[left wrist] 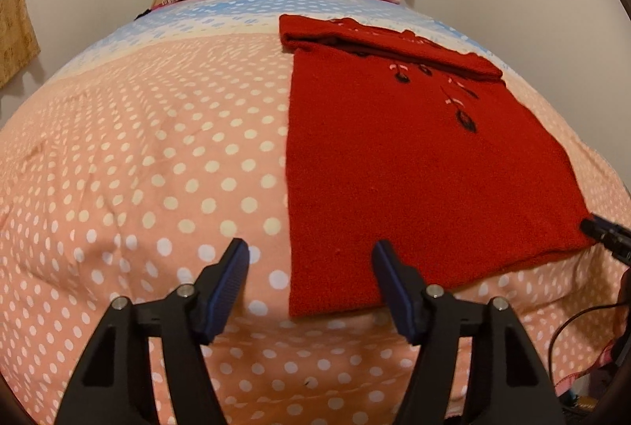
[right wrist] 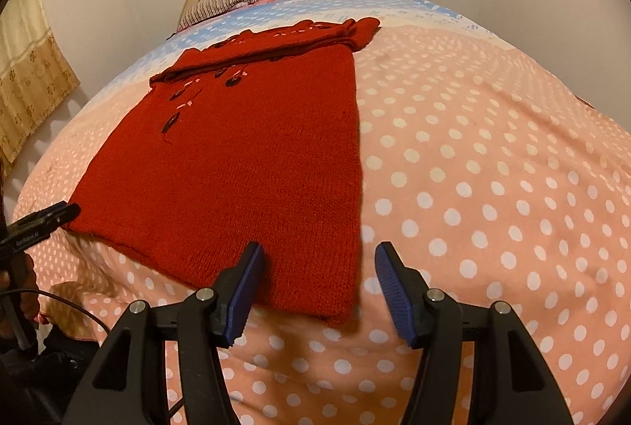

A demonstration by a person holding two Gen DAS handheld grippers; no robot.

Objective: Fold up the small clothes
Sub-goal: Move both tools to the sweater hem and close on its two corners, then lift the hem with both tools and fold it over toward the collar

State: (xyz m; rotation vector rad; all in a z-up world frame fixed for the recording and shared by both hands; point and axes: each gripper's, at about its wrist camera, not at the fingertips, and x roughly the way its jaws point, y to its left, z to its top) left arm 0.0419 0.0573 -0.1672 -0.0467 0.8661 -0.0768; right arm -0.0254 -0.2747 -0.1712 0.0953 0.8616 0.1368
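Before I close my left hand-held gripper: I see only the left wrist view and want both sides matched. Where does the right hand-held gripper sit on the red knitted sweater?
Observer: The right hand-held gripper straddles the near right corner of the red knitted sweater. One finger is over the knit, the other over the pink polka-dot bedspread.
Operator: Has it clamped the hem?
Observer: No. Its jaws stand open and the blue pads press on nothing.
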